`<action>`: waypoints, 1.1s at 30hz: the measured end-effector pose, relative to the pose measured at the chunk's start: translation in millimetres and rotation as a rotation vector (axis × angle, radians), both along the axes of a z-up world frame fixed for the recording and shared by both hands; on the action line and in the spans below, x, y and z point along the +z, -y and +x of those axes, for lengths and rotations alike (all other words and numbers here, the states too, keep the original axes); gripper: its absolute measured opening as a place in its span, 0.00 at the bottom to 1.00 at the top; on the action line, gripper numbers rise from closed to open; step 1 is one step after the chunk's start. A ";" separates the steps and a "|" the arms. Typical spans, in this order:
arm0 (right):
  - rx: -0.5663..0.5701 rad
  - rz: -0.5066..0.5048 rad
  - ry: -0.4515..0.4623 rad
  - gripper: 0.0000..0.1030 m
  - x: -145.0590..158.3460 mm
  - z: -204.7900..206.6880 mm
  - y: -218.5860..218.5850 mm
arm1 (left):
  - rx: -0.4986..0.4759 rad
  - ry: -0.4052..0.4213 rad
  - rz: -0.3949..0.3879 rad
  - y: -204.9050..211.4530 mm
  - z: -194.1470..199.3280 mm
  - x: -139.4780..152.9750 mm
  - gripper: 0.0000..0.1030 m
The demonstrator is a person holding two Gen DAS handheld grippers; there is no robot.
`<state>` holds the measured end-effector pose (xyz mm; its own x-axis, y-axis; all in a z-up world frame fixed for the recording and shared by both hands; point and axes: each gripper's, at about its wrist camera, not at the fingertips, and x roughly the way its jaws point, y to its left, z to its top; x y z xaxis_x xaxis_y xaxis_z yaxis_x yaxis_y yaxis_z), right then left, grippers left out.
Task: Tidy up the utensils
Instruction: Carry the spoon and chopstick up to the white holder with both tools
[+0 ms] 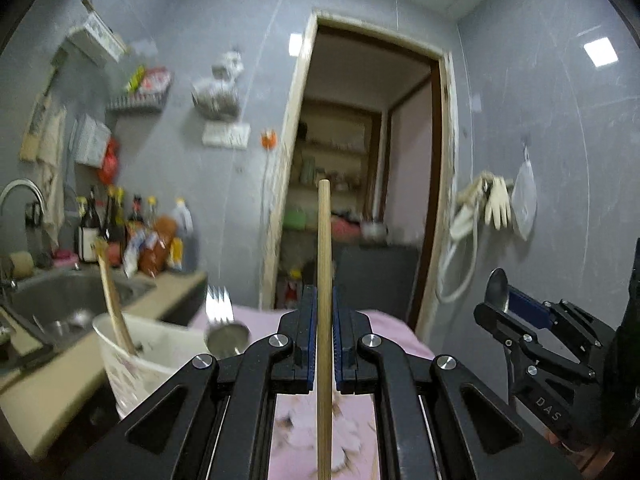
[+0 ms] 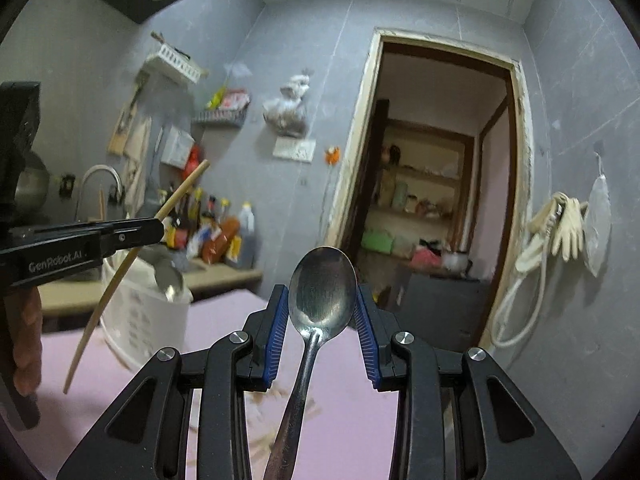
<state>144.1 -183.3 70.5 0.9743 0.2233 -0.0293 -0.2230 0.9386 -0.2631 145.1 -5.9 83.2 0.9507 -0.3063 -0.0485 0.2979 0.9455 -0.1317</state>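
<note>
Up close, the left tongs (image 1: 324, 344) are closed tight on a wooden chopstick (image 1: 324, 300), whose shaft runs between the blue pads (image 1: 307, 344) and stands upright past the fingertips. From the right wrist view the same stick (image 2: 120, 276) slants through the black fingers, one end above them and the other hanging below over the pink cloth.

Just as near, the right tongs (image 2: 322, 336) carry a metal spoon (image 2: 320, 304). Its bowl faces the camera between the blue pads (image 2: 276, 336), which stand a little apart at either edge of the bowl; the handle runs back under the mechanism, so exactly where it is pinched cannot be told. In the left wrist view the spoon's bowl (image 1: 497, 288) pokes up from those tongs (image 1: 508, 308) on the right.

Slightly farther, on the left, a white cup (image 1: 132, 360) stands on the pink-covered surface (image 1: 392, 328). It holds another chopstick (image 1: 114, 300) leaning up and left, a fork (image 1: 219, 304) with tines up, and a round metal utensil (image 1: 226, 338) at the rim.

Beyond that lie a steel sink (image 1: 68, 296) with a curved tap (image 1: 22, 196), a row of sauce bottles (image 1: 132, 232) against the grey wall, and an open doorway (image 1: 360, 176) to a shelved room. Pale gloves (image 1: 496, 200) hang on the right wall.
</note>
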 end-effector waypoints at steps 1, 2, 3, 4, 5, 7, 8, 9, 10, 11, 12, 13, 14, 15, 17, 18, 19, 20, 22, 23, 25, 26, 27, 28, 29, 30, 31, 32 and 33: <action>0.018 0.013 0.009 0.30 5.4 2.3 -4.1 | 0.011 0.014 0.000 -5.3 -0.4 3.6 0.05; 0.032 0.021 0.014 0.30 8.4 2.6 -6.9 | 0.025 0.025 -0.003 -11.6 0.5 8.5 0.05; 0.052 0.034 0.021 0.30 12.8 4.5 -10.7 | 0.035 0.034 -0.008 -17.5 0.3 12.7 0.05; 0.079 0.051 0.033 0.30 19.4 8.8 -16.9 | 0.047 0.045 -0.010 -24.1 1.0 16.6 0.05; 0.095 0.060 0.042 0.30 22.0 10.3 -20.1 | 0.065 0.056 -0.007 -31.9 2.7 20.4 0.05; 0.150 0.094 0.057 0.30 32.7 18.3 -31.0 | 0.090 0.066 -0.014 -48.2 7.6 25.4 0.05; 0.171 0.112 0.059 0.30 35.7 21.4 -33.7 | 0.096 0.067 -0.022 -59.0 10.9 29.9 0.05; 0.200 0.136 0.060 0.30 39.8 26.6 -38.5 | 0.107 0.071 -0.033 -68.6 13.8 32.4 0.05; 0.232 0.165 0.057 0.30 44.4 33.3 -43.7 | 0.127 0.079 -0.053 -82.5 17.7 37.8 0.05; 0.259 0.195 0.054 0.30 47.9 39.6 -48.3 | 0.141 0.082 -0.067 -92.0 21.2 39.8 0.05; 0.287 0.227 0.050 0.30 51.0 46.4 -53.0 | 0.160 0.087 -0.081 -101.0 23.2 41.3 0.05; 0.302 0.254 0.047 0.30 53.2 53.2 -57.2 | 0.183 0.097 -0.092 -110.6 25.9 43.0 0.05; 0.313 0.277 0.042 0.30 54.9 61.4 -62.7 | 0.212 0.106 -0.104 -120.2 28.3 44.1 0.05; 0.326 0.294 0.038 0.30 56.1 67.1 -66.9 | 0.229 0.112 -0.122 -129.6 30.5 44.1 0.05; 0.351 0.331 0.036 0.30 56.8 77.9 -75.2 | 0.248 0.121 -0.165 -146.0 34.6 42.4 0.05; 0.359 0.345 0.037 0.30 56.1 81.4 -77.9 | 0.260 0.126 -0.184 -151.8 36.9 41.6 0.05; 0.368 0.362 0.035 0.30 55.0 86.5 -81.8 | 0.269 0.130 -0.197 -155.6 37.9 40.6 0.05; 0.375 0.375 0.034 0.30 54.5 89.8 -83.9 | 0.285 0.142 -0.221 -161.1 40.8 38.9 0.05; 0.382 0.394 0.034 0.30 50.8 95.1 -87.5 | 0.312 0.158 -0.244 -168.0 45.1 38.6 0.05; 0.383 0.396 0.035 0.30 48.6 98.6 -89.8 | 0.319 0.167 -0.260 -170.9 48.8 37.2 0.05; 0.387 0.400 0.039 0.30 45.2 103.0 -92.8 | 0.339 0.184 -0.280 -174.6 54.6 36.4 0.05; 0.390 0.402 0.038 0.30 43.6 106.6 -94.3 | 0.341 0.185 -0.298 -177.2 59.9 36.2 0.05; 0.384 0.402 0.037 0.30 41.6 109.1 -94.9 | 0.341 0.185 -0.311 -179.6 63.8 36.4 0.05; 0.381 0.403 0.035 0.30 38.6 111.9 -95.6 | 0.346 0.186 -0.325 -181.0 68.9 36.1 0.05; 0.380 0.406 0.030 0.30 36.1 114.0 -95.8 | 0.352 0.191 -0.331 -181.7 71.8 35.8 0.05; 0.378 0.409 0.025 0.30 33.0 116.4 -96.1 | 0.360 0.197 -0.337 -181.7 75.0 34.8 0.05; 0.374 0.412 0.023 0.30 29.7 118.6 -96.2 | 0.368 0.203 -0.341 -181.5 77.4 33.3 0.05; 0.373 0.416 0.023 0.30 26.3 119.7 -95.6 | 0.375 0.207 -0.343 -180.9 78.8 31.2 0.05; 0.369 0.421 0.023 0.30 22.7 120.9 -95.1 | 0.379 0.209 -0.345 -180.2 80.1 30.2 0.05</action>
